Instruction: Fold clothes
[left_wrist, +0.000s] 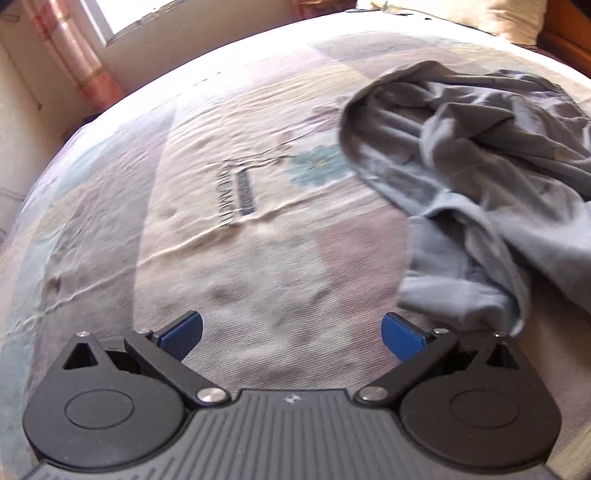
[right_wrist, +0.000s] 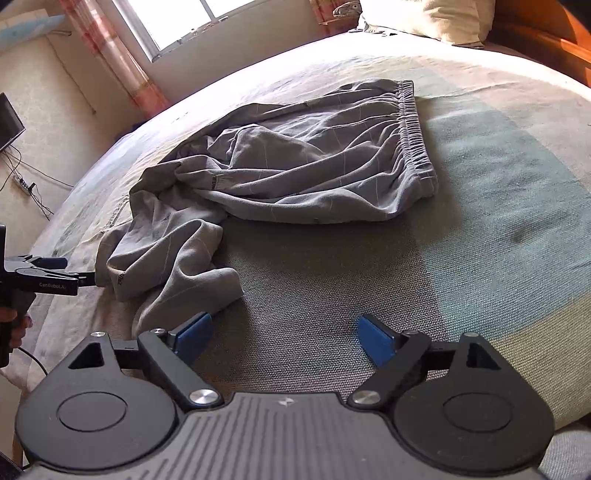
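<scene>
Grey trousers (right_wrist: 295, 166) lie crumpled on a bed (right_wrist: 480, 240), their elastic waistband (right_wrist: 413, 140) spread flat toward the pillow end while the legs trail in a bunched heap toward the near left edge. In the left wrist view the same garment (left_wrist: 480, 166) sits in loose folds at the right of the picture, over a patterned bedspread (left_wrist: 221, 221) printed with a blue flower and lettering.

The right claw (right_wrist: 284, 338) hangs low above the cover just beside the trouser legs, its blue pads (right_wrist: 376, 339) spread wide with only bedspread between them. The left claw (left_wrist: 291, 332) is likewise wide open and holds nothing; a fold of the cloth lies close by its right-hand pad. Seen from the right wrist, the left claw (right_wrist: 62, 273) points in from the left edge toward the hem of the trousers, gripped by a hand (right_wrist: 14, 325); whether it touches the cloth cannot be told. A pillow (right_wrist: 424, 18) rests at the head of the bed, beneath a sunlit window (right_wrist: 177, 22) with a pink curtain (right_wrist: 122, 62).
</scene>
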